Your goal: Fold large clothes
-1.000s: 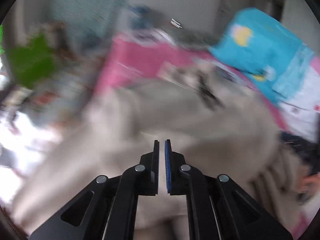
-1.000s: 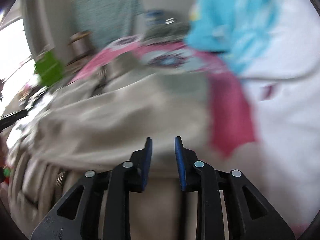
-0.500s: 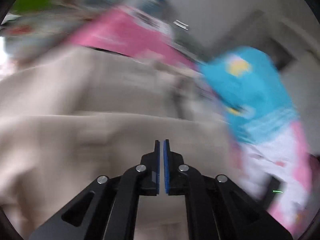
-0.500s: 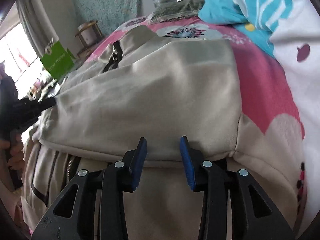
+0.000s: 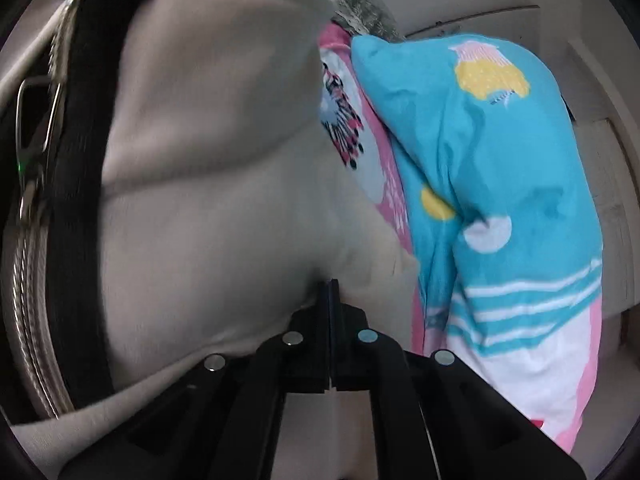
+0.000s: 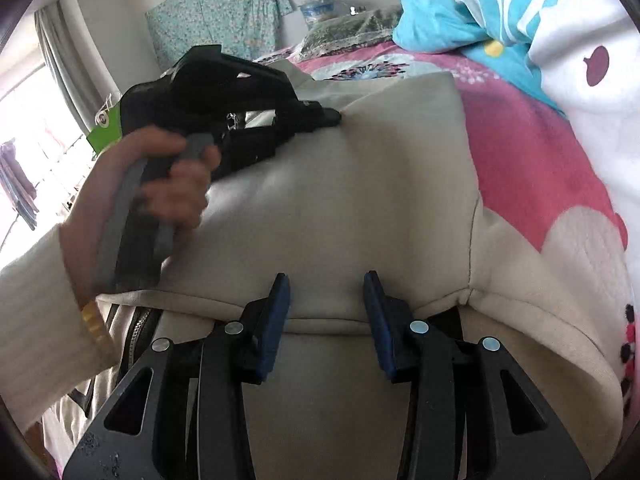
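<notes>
Beige fleece fills both views: the jacket [image 6: 340, 184] lies spread on the pink bedspread [image 6: 532, 152], its zipper [image 5: 28, 264] running down the side away from the blue pillow [image 5: 492, 184]. The big change is the left gripper [image 5: 330, 286]. A second ago it hung over the middle of the jacket in a blur; now it has swung across and down to the jacket's far edge, next to the pillow, and its jaws are pressed fully together. The cloth bunches right at the tips, but whether a pinch of fleece is actually caught between them I cannot tell. From the right wrist view, the hand [image 6: 168, 184] carrying it reaches over the folded panel. The right gripper [image 6: 324, 280] has barely moved; its jaws have eased wider and now stand partly apart, straddling the folded hem on the near side of the jacket without pressing it. My read: one fold is laid and released, and the left side looks set to pull in the next one.
</notes>
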Demonstrator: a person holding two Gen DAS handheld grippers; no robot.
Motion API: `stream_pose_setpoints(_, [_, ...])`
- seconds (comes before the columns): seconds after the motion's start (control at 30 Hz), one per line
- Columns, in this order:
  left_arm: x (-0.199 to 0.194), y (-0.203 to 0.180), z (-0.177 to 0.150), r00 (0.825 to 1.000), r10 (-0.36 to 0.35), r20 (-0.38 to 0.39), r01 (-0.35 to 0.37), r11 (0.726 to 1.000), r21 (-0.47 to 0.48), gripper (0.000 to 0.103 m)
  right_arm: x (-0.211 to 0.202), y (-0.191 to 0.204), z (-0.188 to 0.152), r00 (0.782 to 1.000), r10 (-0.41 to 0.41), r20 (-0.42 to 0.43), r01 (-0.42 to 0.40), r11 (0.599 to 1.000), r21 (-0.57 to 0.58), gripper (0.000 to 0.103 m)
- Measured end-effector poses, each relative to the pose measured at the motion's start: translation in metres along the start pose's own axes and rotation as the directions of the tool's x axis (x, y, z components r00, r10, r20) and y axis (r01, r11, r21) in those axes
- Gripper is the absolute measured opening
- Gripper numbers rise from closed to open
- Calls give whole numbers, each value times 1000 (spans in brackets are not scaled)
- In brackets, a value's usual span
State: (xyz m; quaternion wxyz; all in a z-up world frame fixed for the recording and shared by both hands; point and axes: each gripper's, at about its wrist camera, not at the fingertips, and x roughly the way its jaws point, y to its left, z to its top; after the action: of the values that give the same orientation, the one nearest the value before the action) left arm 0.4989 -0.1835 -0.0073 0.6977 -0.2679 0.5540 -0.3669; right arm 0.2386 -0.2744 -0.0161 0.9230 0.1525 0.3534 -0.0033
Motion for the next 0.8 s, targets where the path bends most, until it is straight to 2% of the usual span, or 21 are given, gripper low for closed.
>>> stream_pose_setpoints(0.03, [-4, -13, -6, 1000, 12, 5, -12, 998, 59, 1, 0, 1, 0, 1000, -1, 1, 1, 1000, -1, 39])
stream_pose_setpoints(0.07, [-7, -20, -12, 1000, -14, -2, 14, 996, 92, 1, -1, 2, -1, 1000, -2, 3, 2, 1000, -2, 39])
stream_pose_setpoints(0.1, [-8, -28, -21, 997, -72, -38, 76, 989, 126, 1, -1, 3, -1, 1000, -7, 4, 7, 1000, -5, 39])
stream_pose_setpoints(0.13, [-7, -30, -26, 993, -97, -68, 106, 984, 145, 1, -1, 4, -1, 1000, -11, 5, 11, 1000, -9, 39])
stream_pose_setpoints(0.17, [-2, -36, -37, 989, -99, -108, 117, 978, 172, 1, 0, 5, -1, 1000, -15, 7, 15, 1000, -12, 39])
stream_pose_setpoints(0.23, [19, -35, -48, 978, -86, -190, 117, 980, 161, 1, -1, 6, -1, 1000, -18, 9, 18, 1000, -14, 39])
stream_pose_setpoints(0.27, [35, -30, -51, 971, -50, -235, 85, 986, 141, 2, 0, 6, -2, 1000, -21, 7, 22, 1000, -15, 39])
stream_pose_setpoints(0.3, [42, -28, -49, 972, -36, -234, 67, 990, 125, 2, 0, 6, -2, 1000, -24, 5, 24, 1000, -16, 39])
stream_pose_setpoints(0.33, [46, -28, -42, 973, -45, -227, 71, 991, 110, 2, 0, 7, -2, 1000, -26, 7, 26, 999, -18, 39])
stream_pose_setpoints(0.4, [43, -35, -31, 988, 51, -145, -23, 982, 189, 3, 0, 6, -3, 1000, -23, 6, 23, 1000, -16, 39])
stream_pose_setpoints(0.43, [41, -36, -25, 990, 88, -107, -65, 977, 202, 3, -1, 5, -4, 1000, -18, 6, 18, 1000, -13, 39])
stream_pose_setpoints(0.5, [37, -27, -16, 994, 77, -79, -67, 990, 123, 3, -1, 3, -4, 1000, -5, 6, 5, 1000, -3, 39])
stream_pose_setpoints(0.53, [32, -31, -15, 994, 98, -57, -89, 985, 145, 3, -2, 2, -4, 1000, 0, 6, 0, 1000, 0, 39])
stream_pose_setpoints(0.63, [-1, -50, -35, 981, 177, 74, -190, 951, 243, 2, -2, 1, -3, 1000, 6, 8, -6, 1000, 4, 39])
stream_pose_setpoints(0.67, [-13, -57, -43, 980, 174, 94, -194, 941, 278, 2, -2, 1, -3, 1000, 9, 9, -9, 1000, 7, 39])
stream_pose_setpoints(0.73, [-34, -57, -54, 981, 170, 92, -191, 925, 328, 2, -2, 1, -3, 1000, 9, 9, -10, 1000, 7, 39])
stream_pose_setpoints(0.8, [-55, -52, -81, 976, 207, 71, -218, 902, 373, 2, -3, 1, -3, 1000, 10, 9, -10, 1000, 7, 39])
